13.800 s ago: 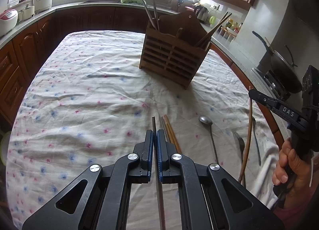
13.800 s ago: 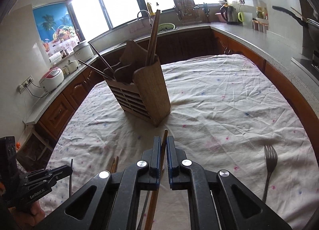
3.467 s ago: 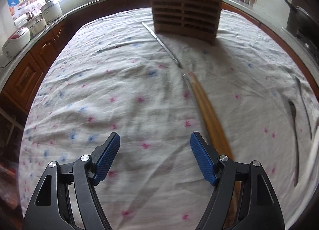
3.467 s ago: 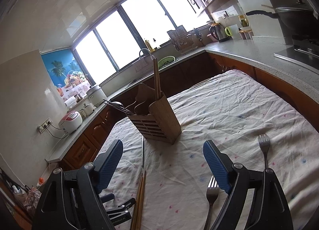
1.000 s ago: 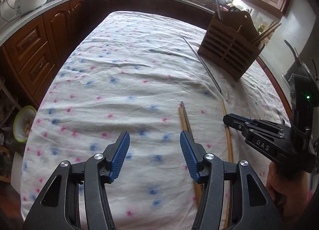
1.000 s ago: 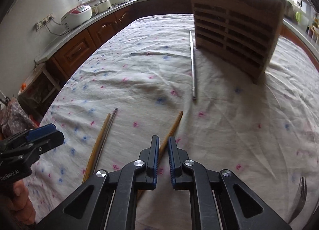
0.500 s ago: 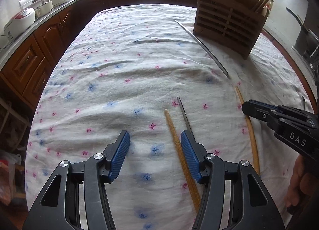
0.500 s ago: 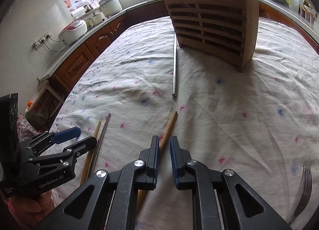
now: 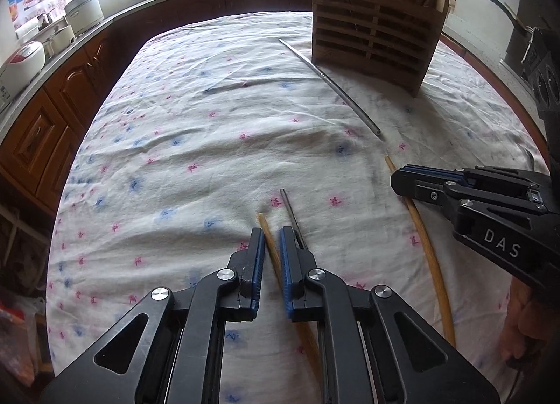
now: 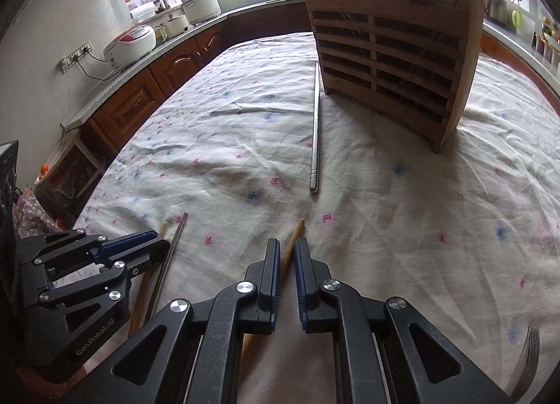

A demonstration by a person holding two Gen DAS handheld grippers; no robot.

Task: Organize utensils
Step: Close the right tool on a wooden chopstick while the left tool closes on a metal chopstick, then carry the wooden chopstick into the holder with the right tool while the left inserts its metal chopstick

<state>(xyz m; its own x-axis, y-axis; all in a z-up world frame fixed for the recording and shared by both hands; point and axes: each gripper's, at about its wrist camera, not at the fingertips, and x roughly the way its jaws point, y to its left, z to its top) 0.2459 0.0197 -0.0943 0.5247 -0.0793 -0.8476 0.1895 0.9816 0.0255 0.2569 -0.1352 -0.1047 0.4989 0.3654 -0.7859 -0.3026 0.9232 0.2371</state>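
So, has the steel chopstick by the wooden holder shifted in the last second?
No. The steel chopstick lies as before: its far end sits beside the left front corner of the wooden holder, and its near end points toward the grippers.

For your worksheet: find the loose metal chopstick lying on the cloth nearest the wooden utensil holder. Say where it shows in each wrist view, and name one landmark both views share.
Left wrist view: the metal chopstick runs diagonally in the upper middle, from the holder's left corner down to the right.
Right wrist view: the chopstick lies nearly vertical at centre, left of the holder.
Shared landmark: the wooden utensil holder.
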